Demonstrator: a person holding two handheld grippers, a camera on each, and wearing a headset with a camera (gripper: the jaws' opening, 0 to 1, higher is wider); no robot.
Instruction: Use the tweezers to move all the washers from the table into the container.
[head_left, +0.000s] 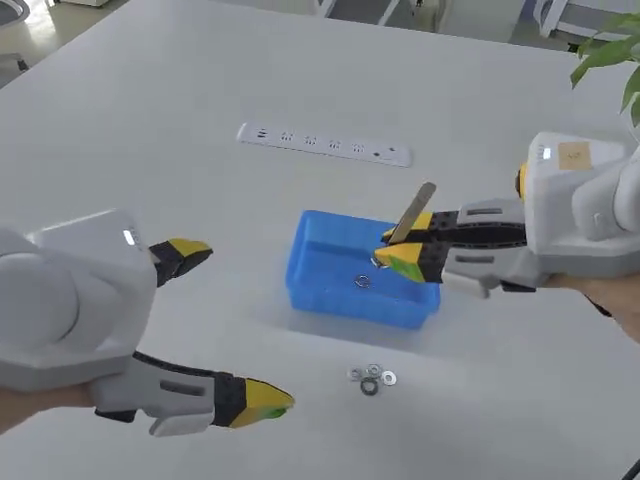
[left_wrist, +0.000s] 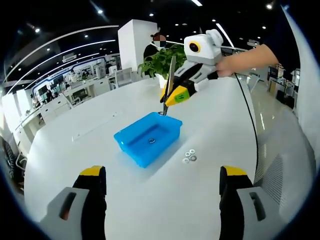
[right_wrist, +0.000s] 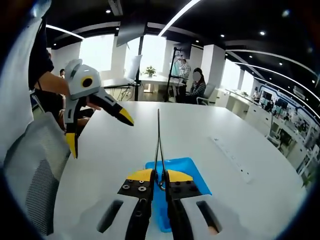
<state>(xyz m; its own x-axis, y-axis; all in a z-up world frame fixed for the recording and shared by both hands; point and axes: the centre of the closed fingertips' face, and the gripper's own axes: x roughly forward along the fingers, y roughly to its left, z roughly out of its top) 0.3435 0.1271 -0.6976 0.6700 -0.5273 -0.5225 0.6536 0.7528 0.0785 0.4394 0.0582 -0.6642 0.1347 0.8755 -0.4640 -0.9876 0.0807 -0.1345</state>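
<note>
Head view first: hovering above the blue container (head_left: 345, 305) with the right gripper (head_left: 398, 256), clenched tight on the tweezers (head_left: 414, 212). Held tilted, handle end up and away from the container, tips down over its far-right part, probably so that anything let go falls inside and not on the rim. Cannot tell whether the tips pinch a washer; too small. Already lying on the container's floor: one washer (head_left: 362, 281). Left outside, just beside the container's near wall on the table (head_left: 150, 120): a small cluster of washers (head_left: 372, 377), so a good share of the task not yet done, by that count.

Holding the left gripper (head_left: 228, 326) off to the container's left, jaws spread wide and gripping nothing. Likely placed there to stay clear of the tweezers' path. Beyond the container's far wall, well apart: a white power strip (head_left: 325, 143), no part of the job.

Left gripper view: looking across at the container (left_wrist: 137, 150) from its near side, with the tweezers (left_wrist: 170, 82) hanging nearly straight down to its far rim. Right gripper view: tweezers (right_wrist: 158, 140) pinched between the closed jaws, container (right_wrist: 187, 164) directly beneath. Next, judging by the layout: reaching for the cluster and pinching one ring at its edge, thin flat rings being apt to slip.
</note>
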